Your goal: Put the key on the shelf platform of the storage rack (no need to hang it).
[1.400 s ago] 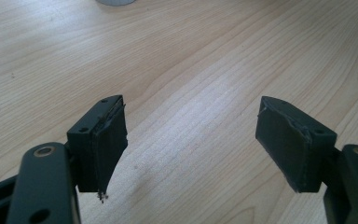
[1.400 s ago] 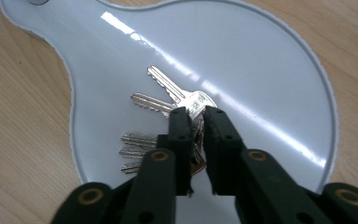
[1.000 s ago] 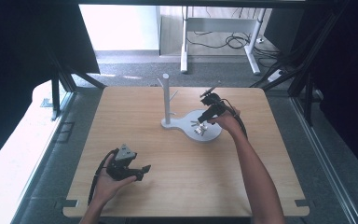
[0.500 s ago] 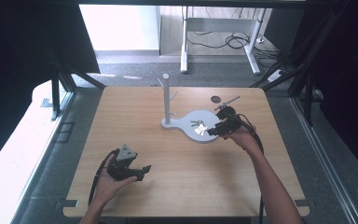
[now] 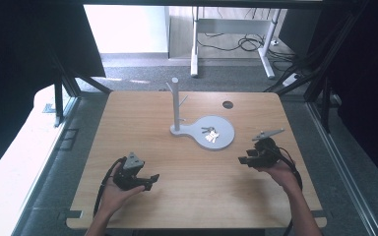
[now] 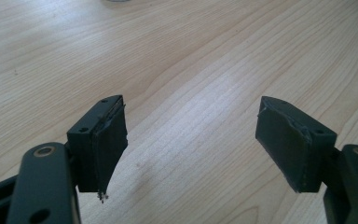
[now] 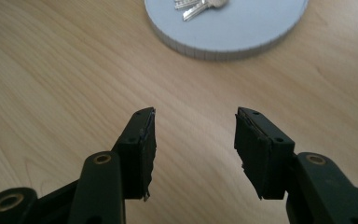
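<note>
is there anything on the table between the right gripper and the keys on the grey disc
Nothing visible. The right gripper is open, and bare wooden table runs from its jaws to the rim of the grey disc. The keys lie flat on the disc, apart from the post at its far side.

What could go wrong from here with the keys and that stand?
1. The keys lie flat on the stand's round base; thin metal like that may slip from the fingers on a pick.
2. The right gripper is open beside the base; a low approach could hit its rim and shove the stand.
3. The post is tall with side pegs; an arm reaching across might tip it.
</note>
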Demonstrator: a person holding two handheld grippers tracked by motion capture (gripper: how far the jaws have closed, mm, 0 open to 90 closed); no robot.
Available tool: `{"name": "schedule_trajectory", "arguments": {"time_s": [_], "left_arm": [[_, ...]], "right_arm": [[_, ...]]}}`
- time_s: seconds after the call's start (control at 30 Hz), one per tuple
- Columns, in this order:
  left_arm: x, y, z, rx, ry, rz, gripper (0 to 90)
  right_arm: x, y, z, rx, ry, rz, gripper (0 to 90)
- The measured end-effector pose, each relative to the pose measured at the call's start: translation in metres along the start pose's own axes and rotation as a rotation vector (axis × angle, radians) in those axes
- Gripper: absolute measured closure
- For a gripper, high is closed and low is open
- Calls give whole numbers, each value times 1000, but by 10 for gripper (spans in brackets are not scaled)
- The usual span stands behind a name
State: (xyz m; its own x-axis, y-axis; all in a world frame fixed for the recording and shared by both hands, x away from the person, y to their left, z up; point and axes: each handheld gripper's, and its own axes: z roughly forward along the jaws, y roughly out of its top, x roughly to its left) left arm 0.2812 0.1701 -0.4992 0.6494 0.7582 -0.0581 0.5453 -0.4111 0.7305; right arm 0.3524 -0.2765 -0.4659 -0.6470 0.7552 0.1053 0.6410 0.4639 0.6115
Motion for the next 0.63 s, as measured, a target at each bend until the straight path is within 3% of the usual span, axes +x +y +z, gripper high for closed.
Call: {"name": "schedule_trajectory", "arguments": {"time_s": [0.27, 0.37, 0.47, 0.63], "left_arm": [[-2, 0, 2, 7, -3, 5, 250], [-4, 0, 4, 11, -5, 7, 250], [-5, 0, 5, 12, -7, 12, 250], [-7, 1, 5, 12, -9, 17, 250]], "right_arm": [[-5, -48, -9, -49, 1, 50, 490], [-10, -56, -11, -33, -7, 63, 487], [-13, -58, -15, -60, -5, 85, 488], [-11, -59, -12, -56, -7, 65, 479]]}}
